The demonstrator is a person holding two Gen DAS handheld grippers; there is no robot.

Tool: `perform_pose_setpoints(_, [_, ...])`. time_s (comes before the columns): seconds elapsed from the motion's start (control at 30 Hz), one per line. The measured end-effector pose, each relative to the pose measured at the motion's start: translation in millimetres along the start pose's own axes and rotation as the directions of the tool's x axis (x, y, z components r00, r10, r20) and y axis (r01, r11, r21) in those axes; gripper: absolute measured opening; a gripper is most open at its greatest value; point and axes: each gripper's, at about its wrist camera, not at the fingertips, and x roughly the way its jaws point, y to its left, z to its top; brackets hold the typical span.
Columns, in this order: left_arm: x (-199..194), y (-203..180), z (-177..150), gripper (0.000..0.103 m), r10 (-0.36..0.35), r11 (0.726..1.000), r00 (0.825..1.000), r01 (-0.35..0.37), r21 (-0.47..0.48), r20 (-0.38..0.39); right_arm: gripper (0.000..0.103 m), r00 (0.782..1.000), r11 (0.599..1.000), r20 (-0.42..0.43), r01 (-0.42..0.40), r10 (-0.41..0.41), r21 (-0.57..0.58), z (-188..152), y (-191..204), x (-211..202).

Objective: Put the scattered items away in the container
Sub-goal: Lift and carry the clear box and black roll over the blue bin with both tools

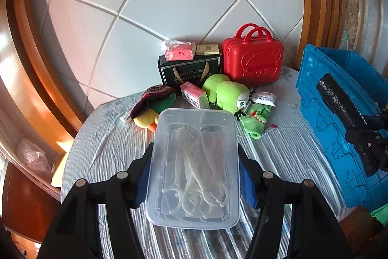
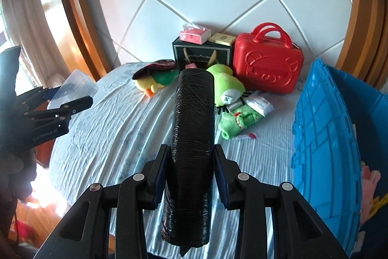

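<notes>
Bright daylight floods in from my left, glaring warm on the wooden frame (image 1: 31, 69). Both views bow heavily at the edges, corners black.

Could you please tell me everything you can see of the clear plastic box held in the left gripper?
The clear box is a rectangular tub of cloudy, see-through plastic with rounded corners and a thin rim, and no lid shows. Inside lie pale translucent scissors, handles towards the camera. The left gripper clamps it, jaws pressed to its long sides, above the striped cloth. In the right wrist view it tilts. Whether it touches the table is unclear.
</notes>
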Motion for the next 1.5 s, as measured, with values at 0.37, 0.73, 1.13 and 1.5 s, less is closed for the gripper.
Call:
perform_pose_setpoints(0.37, [-47, -17, 24, 0.060, 0.042, 0.999, 0.996, -0.041, -0.008, 0.074, 0.035, 0.996, 0.998, 0.078, -0.041, 0.044, -0.041, 7, -8, -47])
perform_pose_setpoints(0.73, [-70, -52, 42, 0.060, 0.056, 0.998, 0.992, -0.058, 0.014, 0.112, 0.035, 0.986, 0.996, 0.143, -0.076, 0.082, -0.053, 13, -35, -77])
perform_pose_setpoints(1.13, [-69, -105, 65, 0.060, 0.036, 0.998, 0.993, -0.043, 0.056, 0.108, 0.035, 0.979, 0.997, 0.191, -0.072, 0.074, -0.019, 19, -92, -107])
perform_pose_setpoints(1.5, [-56, -179, 103, 0.060, -0.024, 0.992, 0.991, 0.007, 0.127, 0.132, 0.035, 0.979, 0.998, 0.202, -0.022, 0.010, 0.058, 16, -168, -120])
